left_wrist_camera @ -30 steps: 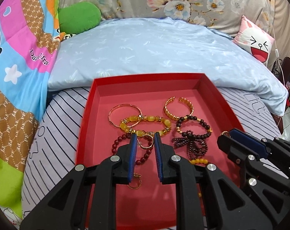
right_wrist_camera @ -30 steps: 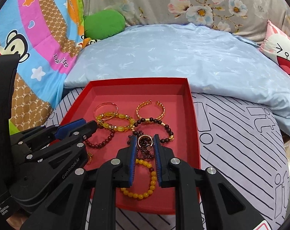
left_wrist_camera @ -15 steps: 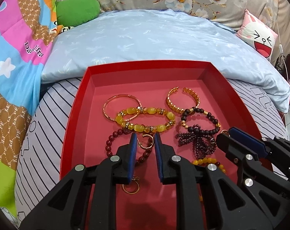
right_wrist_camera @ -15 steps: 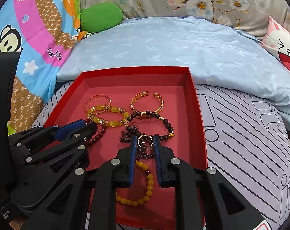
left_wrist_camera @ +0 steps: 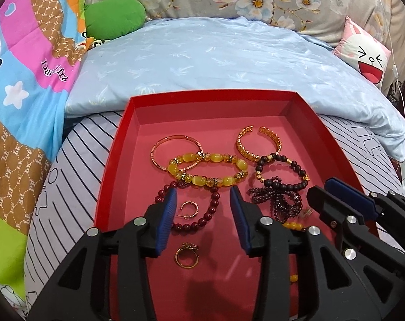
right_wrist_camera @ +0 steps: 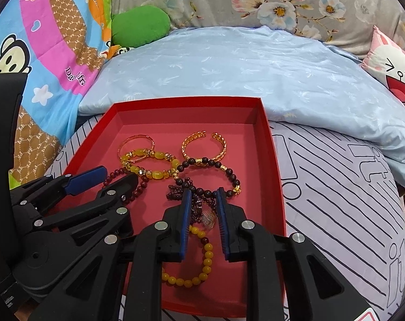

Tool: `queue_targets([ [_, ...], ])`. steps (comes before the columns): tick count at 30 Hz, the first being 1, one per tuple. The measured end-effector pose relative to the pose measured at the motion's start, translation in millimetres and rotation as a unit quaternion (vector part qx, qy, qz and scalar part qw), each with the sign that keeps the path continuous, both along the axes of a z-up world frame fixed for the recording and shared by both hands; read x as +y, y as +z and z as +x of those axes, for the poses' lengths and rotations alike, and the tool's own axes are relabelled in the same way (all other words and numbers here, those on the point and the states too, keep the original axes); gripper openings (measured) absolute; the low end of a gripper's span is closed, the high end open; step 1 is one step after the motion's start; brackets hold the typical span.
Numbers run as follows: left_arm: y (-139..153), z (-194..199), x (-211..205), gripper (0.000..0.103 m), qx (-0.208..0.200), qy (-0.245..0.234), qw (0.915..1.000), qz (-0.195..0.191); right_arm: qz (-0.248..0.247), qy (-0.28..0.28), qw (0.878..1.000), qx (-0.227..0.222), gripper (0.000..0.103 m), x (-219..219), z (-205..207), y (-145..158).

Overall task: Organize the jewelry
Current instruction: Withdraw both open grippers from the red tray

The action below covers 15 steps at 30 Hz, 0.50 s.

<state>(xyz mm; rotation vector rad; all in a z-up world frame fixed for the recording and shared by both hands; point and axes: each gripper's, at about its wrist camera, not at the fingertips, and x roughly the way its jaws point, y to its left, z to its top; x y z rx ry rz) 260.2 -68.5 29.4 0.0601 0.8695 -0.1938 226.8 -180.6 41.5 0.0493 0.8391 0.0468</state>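
Note:
A red tray (left_wrist_camera: 114, 160) (right_wrist_camera: 276, 176) on the bed holds several bracelets and rings. My left gripper (left_wrist_camera: 202, 195) is open and empty above a small gold hoop (left_wrist_camera: 189, 208) that lies inside a dark red bead bracelet (left_wrist_camera: 213, 208). A gold ring (left_wrist_camera: 187, 256) lies nearer the front. My right gripper (right_wrist_camera: 203, 195) is open over a dark purple bead tangle (right_wrist_camera: 195, 208), with a small gold piece (right_wrist_camera: 208, 218) lying between its fingers. A yellow bead bracelet (right_wrist_camera: 194, 278) lies below it. It also shows in the left wrist view (left_wrist_camera: 316, 194).
Also in the tray are a yellow stone bracelet (left_wrist_camera: 210, 171), a thin gold bangle (left_wrist_camera: 175, 152), a gold cuff (left_wrist_camera: 258, 144) and a dark bead bracelet (left_wrist_camera: 282, 171). A light blue quilt (left_wrist_camera: 215, 61) lies behind the tray, striped sheet (right_wrist_camera: 336, 187) around it.
Both grippers have opened. The left one has let the small gold hoop drop into the tray, and the right one has let go of its small gold piece onto the purple beads.

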Motion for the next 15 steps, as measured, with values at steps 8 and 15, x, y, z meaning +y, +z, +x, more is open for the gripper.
queue_targets([
  [8,13.1,-16.9,4.8,0.04,-0.009,0.002,1.0,0.001,-0.01,-0.004,1.0,-0.013,0.023,3.9,-18.3,14.1],
  [15,21.9,-40.1,11.1,0.046,-0.015,0.008,0.9999,0.003,-0.009,-0.007,1.0,-0.018,0.024,6.5,-41.4,22.5],
])
